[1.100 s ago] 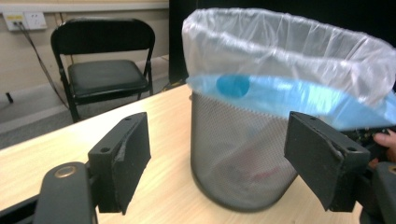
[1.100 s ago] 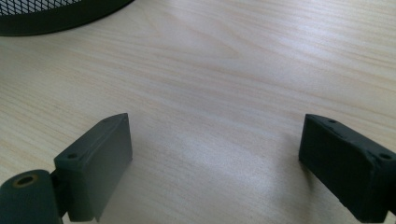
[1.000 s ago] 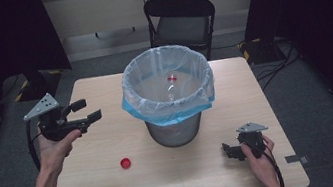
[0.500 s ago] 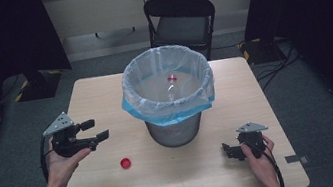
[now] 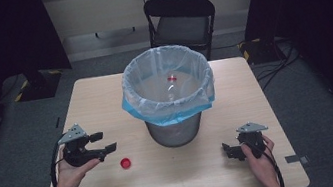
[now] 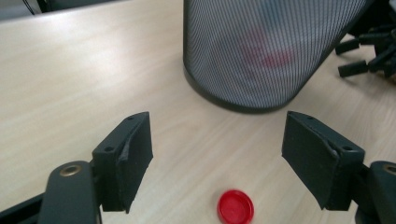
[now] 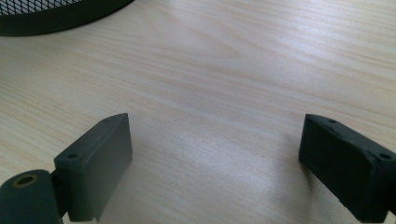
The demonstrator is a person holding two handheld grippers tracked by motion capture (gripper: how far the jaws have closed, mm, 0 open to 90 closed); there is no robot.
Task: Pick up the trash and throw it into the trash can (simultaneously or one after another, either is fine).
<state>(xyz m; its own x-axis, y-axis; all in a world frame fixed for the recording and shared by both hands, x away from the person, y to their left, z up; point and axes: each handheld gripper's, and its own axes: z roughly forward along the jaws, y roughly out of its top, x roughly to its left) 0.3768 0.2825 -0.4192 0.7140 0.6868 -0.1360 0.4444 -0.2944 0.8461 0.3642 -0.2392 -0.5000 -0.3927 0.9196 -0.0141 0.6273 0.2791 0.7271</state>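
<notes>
Red bottle cap (image 5: 125, 163) is seen lying flat on the pale wooden desk (image 5: 95, 102), near the front edge and left of the mesh bin (image 5: 175, 130) lined with a clear and blue bag. The left gripper (image 5: 103, 142) is held just left of the cap, close above the desk, its fingers (image 6: 125, 158) spread wide with nothing gripped; in the left gripper view the cap (image 6: 236, 206) lies low between them, untouched. The right gripper (image 5: 229, 150) is rested on the desk to the right of the bin, its fingers (image 7: 95, 163) wide apart over bare wood, nothing held
</notes>
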